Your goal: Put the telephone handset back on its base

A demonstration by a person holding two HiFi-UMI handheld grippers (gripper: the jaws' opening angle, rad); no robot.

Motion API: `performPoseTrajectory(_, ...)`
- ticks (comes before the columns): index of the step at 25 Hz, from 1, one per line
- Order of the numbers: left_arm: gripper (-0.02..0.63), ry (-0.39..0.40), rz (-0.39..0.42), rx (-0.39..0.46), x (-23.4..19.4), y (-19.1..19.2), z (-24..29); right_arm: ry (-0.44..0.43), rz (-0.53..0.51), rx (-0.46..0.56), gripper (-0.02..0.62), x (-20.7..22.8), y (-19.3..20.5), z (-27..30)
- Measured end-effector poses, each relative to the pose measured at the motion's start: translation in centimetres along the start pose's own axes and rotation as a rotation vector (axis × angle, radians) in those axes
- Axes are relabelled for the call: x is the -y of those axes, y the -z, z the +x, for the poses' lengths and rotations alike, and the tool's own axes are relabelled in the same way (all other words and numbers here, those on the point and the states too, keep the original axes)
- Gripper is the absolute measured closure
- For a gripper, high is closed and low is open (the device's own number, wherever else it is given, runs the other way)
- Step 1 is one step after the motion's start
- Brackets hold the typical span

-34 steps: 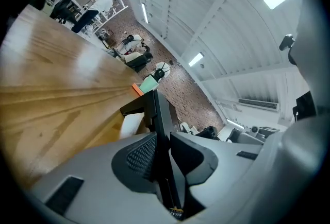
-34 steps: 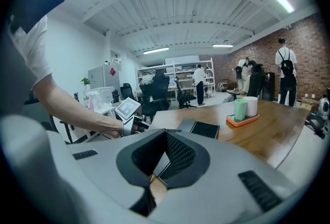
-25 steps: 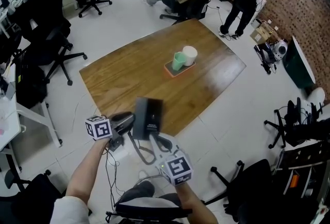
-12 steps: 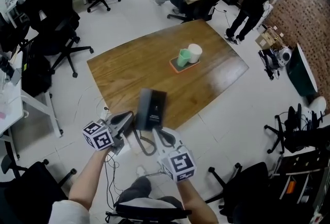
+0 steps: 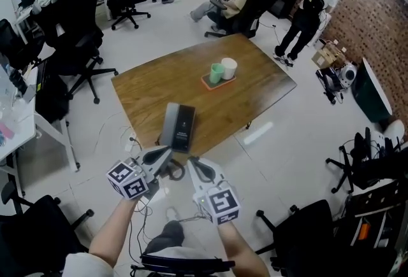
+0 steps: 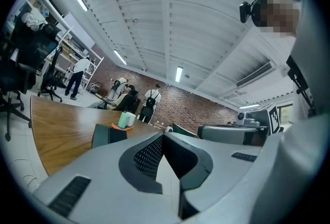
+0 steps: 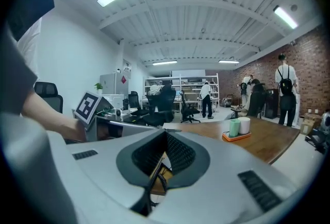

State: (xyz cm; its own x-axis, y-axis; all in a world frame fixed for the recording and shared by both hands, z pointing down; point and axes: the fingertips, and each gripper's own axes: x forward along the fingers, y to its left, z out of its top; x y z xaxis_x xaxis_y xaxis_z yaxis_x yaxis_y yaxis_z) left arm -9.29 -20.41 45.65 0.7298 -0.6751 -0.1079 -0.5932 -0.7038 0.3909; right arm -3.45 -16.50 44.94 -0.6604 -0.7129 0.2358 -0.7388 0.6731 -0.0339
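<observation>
The telephone (image 5: pixel 179 128) lies at the wooden table's (image 5: pixel 153 88) near edge, with its coiled cord (image 5: pixel 176 171) dangling between the tongs. The left gripper (image 5: pixel 167 152) and right gripper (image 5: pixel 190 162) are both pinched closed, apparently empty. I'd check the handset sits flush and keep clear of that cord.

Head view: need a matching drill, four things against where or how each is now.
Things:
1 telephone
2 green cup
3 orange tray
4 left gripper

Places or states:
a under both cups
b jaws shut, nothing between them
c near the table edge closest to the grippers
d on the tray, beside the white cup

Pairs: 1-c; 2-d; 3-a; 4-b
</observation>
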Motion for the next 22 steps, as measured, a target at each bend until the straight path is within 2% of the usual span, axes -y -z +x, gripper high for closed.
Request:
performPoseTrajectory(11, 0.604, -0.083, 0.073, 0.063, 10.5, 0.6, -3.7, -0.058, -0.035, 0.062, 0.591, -3.9, 0.1, -8.4)
performPoseTrajectory(22, 0.604, -0.092, 0.230, 0.086, 21.8, 1.3, -6.4, -0.090, -0.062, 0.125, 0.591, -7.9, 0.7, -17.2)
